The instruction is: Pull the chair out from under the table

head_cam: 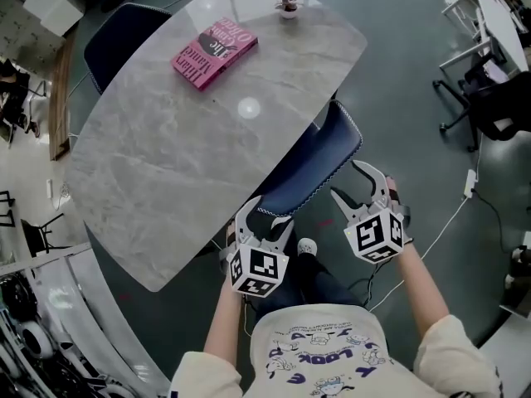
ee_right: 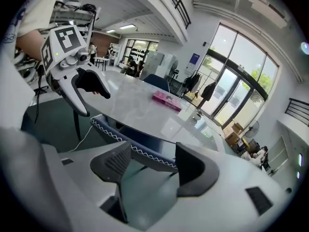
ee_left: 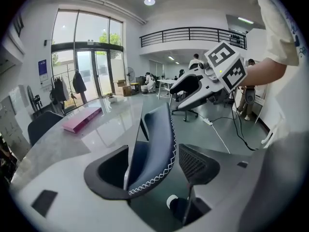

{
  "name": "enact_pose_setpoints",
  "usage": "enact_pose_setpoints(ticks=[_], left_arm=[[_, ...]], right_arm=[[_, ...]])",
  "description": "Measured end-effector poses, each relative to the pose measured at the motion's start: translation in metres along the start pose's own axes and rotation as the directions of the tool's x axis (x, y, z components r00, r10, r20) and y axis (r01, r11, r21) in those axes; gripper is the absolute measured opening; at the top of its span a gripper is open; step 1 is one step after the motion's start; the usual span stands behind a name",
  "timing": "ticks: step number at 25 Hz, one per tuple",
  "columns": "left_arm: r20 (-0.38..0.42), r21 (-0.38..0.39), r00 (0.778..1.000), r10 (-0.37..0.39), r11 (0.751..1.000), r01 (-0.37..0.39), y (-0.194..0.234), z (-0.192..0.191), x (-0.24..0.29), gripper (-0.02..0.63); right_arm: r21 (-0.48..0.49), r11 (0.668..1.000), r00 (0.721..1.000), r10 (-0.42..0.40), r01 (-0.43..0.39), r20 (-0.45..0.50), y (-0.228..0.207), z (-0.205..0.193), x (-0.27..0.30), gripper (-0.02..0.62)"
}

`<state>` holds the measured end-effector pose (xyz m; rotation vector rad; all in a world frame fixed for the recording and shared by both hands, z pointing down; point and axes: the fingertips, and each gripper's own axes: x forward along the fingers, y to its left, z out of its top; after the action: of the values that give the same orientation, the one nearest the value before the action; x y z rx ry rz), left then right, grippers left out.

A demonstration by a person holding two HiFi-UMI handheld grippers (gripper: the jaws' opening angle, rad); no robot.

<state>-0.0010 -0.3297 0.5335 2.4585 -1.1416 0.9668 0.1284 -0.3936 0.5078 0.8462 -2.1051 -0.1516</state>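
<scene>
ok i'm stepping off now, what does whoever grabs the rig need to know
Left gripper: open, the chair back's edge between its jaws, not clamped.
Right gripper: open, empty, close beside the chair back.
Chair: tucked under the table, its back at the table's edge.
Done: both grippers brought to the chair back.
Left: close on the back, pull the chair out.

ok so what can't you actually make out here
- Chair seat and legs: head view, hidden under the table.
- Far chair: head view, mostly covered by the table.
- Small thing at the table's far end: every view, too small to name.
- Book title: gripper views, too small and blurred.
</scene>
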Motion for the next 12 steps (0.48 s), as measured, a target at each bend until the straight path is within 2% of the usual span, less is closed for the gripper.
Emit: enact_pose_setpoints(ticks=[6,12], left_arm=[[-0.062,0.062,0.996,-0.057,0.996,0.06,-0.006,-0.021,0.017,0.33],[-0.093,0.086,0.991,-0.091,0.991,0.099,-0.011,-0.038,0.033,0.33]], right_arm=[[-0.136,0.986,0.995,0.09,-0.095,-0.039,0.016,-0.004,0.015,0.308],[-0.262,0.953,0.988,0.132,-0.149,-0.084,0.025,-0.011,0.029,0.313]])
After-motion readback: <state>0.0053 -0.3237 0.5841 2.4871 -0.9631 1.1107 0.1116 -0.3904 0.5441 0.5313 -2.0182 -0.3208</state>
